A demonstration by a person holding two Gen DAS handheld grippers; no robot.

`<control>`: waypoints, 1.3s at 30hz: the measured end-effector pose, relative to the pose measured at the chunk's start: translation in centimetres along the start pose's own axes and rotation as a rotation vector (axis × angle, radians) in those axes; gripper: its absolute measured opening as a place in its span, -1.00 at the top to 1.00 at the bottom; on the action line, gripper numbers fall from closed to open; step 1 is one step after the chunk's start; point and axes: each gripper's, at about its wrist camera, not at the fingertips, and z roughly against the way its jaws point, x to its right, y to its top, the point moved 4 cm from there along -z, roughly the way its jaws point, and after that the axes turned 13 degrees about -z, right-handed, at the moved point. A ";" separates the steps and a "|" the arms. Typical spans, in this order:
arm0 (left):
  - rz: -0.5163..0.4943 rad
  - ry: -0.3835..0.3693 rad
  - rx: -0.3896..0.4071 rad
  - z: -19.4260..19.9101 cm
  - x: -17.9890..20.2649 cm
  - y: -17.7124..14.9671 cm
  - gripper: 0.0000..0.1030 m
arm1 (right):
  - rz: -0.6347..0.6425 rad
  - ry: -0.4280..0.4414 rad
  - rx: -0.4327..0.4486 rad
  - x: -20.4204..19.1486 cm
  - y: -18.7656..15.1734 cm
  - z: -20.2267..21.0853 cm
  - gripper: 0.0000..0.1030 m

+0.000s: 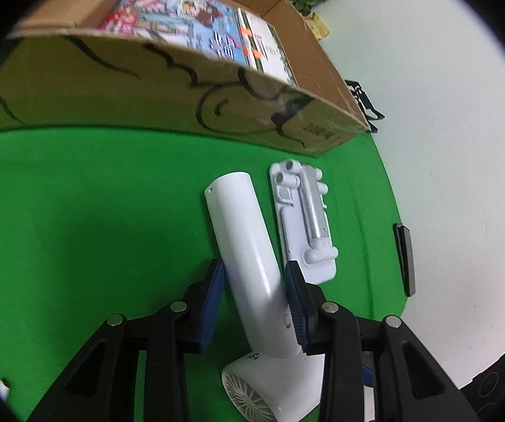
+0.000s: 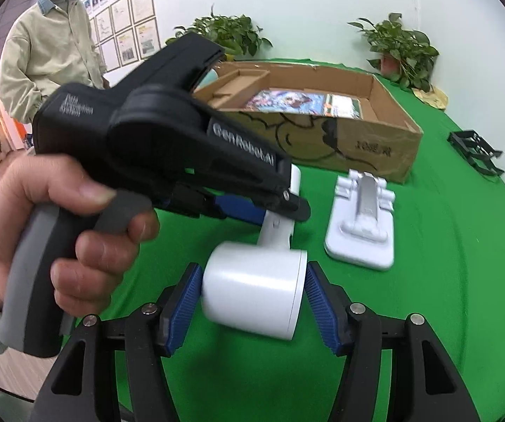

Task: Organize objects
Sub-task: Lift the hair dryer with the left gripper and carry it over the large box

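A white hair dryer (image 1: 238, 218) lies on the green cloth (image 1: 76, 228), its handle pointing toward the cardboard box (image 1: 111, 91). My left gripper (image 1: 254, 267) is shut on the handle, a blue pad pressing on each side. In the right wrist view a hand (image 2: 41, 228) holds that left gripper (image 2: 287, 207) over the handle. My right gripper (image 2: 253, 267) is shut on the dryer's round head (image 2: 252, 292), both pads against its sides. Right of the dryer lies a white folding stand (image 2: 361, 225), also in the left wrist view (image 1: 305, 218).
The open cardboard box (image 2: 375, 140) holds colourful books (image 2: 287, 100) laid flat. A black rack (image 2: 473, 151) sits at the cloth's right edge, and a dark flat device (image 1: 405, 260) lies beside the cloth. Potted plants (image 2: 400, 49) stand behind. A person (image 2: 48, 52) stands at back left.
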 end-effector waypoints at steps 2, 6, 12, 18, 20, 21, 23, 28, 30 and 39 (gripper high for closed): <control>0.011 0.001 0.008 -0.2 -0.4 1.0 0.35 | 0.010 -0.001 0.004 -0.5 0.2 -0.4 -0.13; 0.014 -0.005 0.019 0.1 -0.5 1.3 0.38 | 0.021 -0.009 0.002 -1.5 0.5 -0.9 -0.12; -0.004 -0.024 0.084 2.5 0.6 1.9 0.42 | 0.016 -0.022 0.053 -1.7 0.8 -0.3 -0.07; -0.072 0.000 0.184 6.3 2.8 4.6 0.43 | 0.011 -0.004 0.186 -2.8 3.2 2.3 -0.06; -0.111 0.023 0.216 7.5 3.6 6.0 0.43 | 0.015 -0.003 0.226 -3.3 4.5 2.9 -0.06; -0.121 0.033 0.225 8.2 3.7 6.7 0.43 | 0.016 -0.003 0.241 -3.4 5.2 3.1 -0.06; -0.151 0.061 0.252 9.3 4.1 8.2 0.43 | 0.013 0.003 0.263 -3.7 6.9 3.2 -0.06; -0.184 0.091 0.305 12.0 4.6 12.1 0.44 | 0.023 0.018 0.320 -4.3 11.3 3.6 -0.06; -0.194 0.104 0.315 12.6 4.6 13.4 0.43 | 0.025 0.025 0.335 -4.4 12.8 3.6 -0.06; -0.185 0.125 0.284 13.1 2.2 20.2 0.43 | 0.001 0.063 0.304 -4.2 20.7 1.1 -0.06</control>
